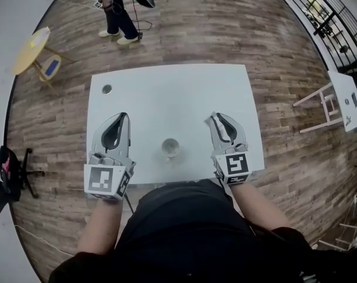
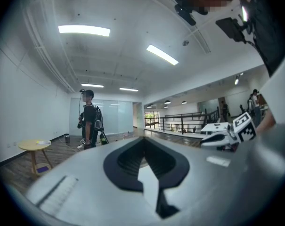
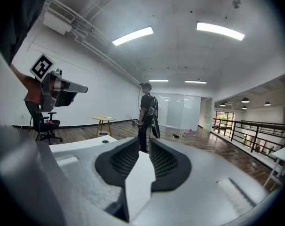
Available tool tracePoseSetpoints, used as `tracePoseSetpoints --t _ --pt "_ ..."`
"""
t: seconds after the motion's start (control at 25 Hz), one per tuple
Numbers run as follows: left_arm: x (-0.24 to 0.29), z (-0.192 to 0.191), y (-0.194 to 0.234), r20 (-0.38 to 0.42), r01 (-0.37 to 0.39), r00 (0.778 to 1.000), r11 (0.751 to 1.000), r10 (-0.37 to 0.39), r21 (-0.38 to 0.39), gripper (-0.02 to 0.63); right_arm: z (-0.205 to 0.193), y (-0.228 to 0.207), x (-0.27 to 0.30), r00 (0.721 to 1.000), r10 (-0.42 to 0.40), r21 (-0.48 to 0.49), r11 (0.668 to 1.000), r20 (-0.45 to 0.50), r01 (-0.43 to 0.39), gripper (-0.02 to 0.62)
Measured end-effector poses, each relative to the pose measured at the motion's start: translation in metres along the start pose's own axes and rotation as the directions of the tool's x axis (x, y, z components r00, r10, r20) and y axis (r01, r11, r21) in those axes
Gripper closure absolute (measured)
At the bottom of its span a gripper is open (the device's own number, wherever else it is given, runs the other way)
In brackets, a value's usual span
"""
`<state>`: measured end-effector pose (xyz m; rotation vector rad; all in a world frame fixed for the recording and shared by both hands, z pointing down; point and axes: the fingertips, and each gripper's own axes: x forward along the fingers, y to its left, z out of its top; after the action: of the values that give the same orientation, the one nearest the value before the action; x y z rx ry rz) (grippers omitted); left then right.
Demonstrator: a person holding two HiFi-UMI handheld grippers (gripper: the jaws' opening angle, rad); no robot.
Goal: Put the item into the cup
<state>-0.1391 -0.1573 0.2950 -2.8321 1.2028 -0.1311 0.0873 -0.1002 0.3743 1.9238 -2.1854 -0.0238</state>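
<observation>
A small round cup [image 1: 170, 148] stands on the white table [image 1: 166, 93], near its front edge and between my two grippers. A small dark round item [image 1: 107, 89] lies at the table's far left; in the right gripper view the item [image 3: 105, 141] shows as a dark spot. My left gripper [image 1: 122, 118] hovers left of the cup with its pads together and nothing in them [image 2: 142, 142]. My right gripper [image 1: 216, 118] hovers right of the cup. Its pads stand a narrow gap apart, with nothing between them [image 3: 144, 147].
A person [image 1: 116, 10] stands on the wooden floor beyond the table's far edge. To the far left are a yellow round side table [image 1: 33, 49] and a black chair [image 1: 10, 173]. A white stand [image 1: 343, 102] and a railing [image 1: 320, 10] are at the right.
</observation>
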Motion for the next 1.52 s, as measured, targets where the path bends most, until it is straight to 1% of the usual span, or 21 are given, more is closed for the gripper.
tracePoseSetpoints --t 0.36,0.48,0.68,0.84,1.0,1.04,1.24,1.4,1.52 --pt "0.004 0.006 0.003 0.014 -0.006 1.0 1.0 0.006 -0.002 0.611 0.008 -0.018 -0.008 0.998 -0.05 -0.003 0.999 0.032 0.05 0.522" --pt "0.004 0.008 0.001 0.021 0.0 1.0 1.0 0.0 0.011 0.611 0.01 -0.023 -0.014 0.997 -0.067 -0.009 0.998 0.05 0.067 0.523" --pt "0.003 0.013 0.001 0.043 -0.008 0.999 1.0 0.007 0.02 0.611 0.012 -0.033 -0.022 0.992 -0.103 -0.022 0.994 0.07 0.105 0.554" --pt "-0.001 0.013 0.004 0.044 -0.018 0.999 1.0 0.018 0.016 0.611 0.013 -0.036 -0.026 0.99 -0.119 -0.03 0.992 0.079 0.121 0.575" --pt "-0.002 0.009 0.006 0.036 -0.026 0.999 1.0 0.026 0.011 0.611 0.011 -0.041 -0.027 0.988 -0.134 -0.032 0.99 0.078 0.137 0.583" --pt "-0.003 0.009 0.009 0.035 -0.032 0.999 0.999 0.031 0.009 0.611 0.011 -0.041 -0.026 0.987 -0.137 -0.031 0.99 0.081 0.139 0.592" --pt "-0.008 0.006 0.026 0.024 -0.048 0.999 0.999 0.048 0.002 0.611 0.015 -0.05 -0.02 0.983 -0.164 0.009 0.987 0.08 0.163 0.592" --pt "-0.007 0.002 0.04 0.014 -0.057 0.998 0.998 0.057 -0.012 0.611 0.014 -0.056 -0.01 0.982 -0.176 0.062 0.983 0.073 0.172 0.594" --pt "-0.005 -0.003 0.041 0.016 -0.058 0.998 0.998 0.058 -0.016 0.611 0.011 -0.055 -0.007 0.982 -0.175 0.052 0.984 0.072 0.172 0.594"
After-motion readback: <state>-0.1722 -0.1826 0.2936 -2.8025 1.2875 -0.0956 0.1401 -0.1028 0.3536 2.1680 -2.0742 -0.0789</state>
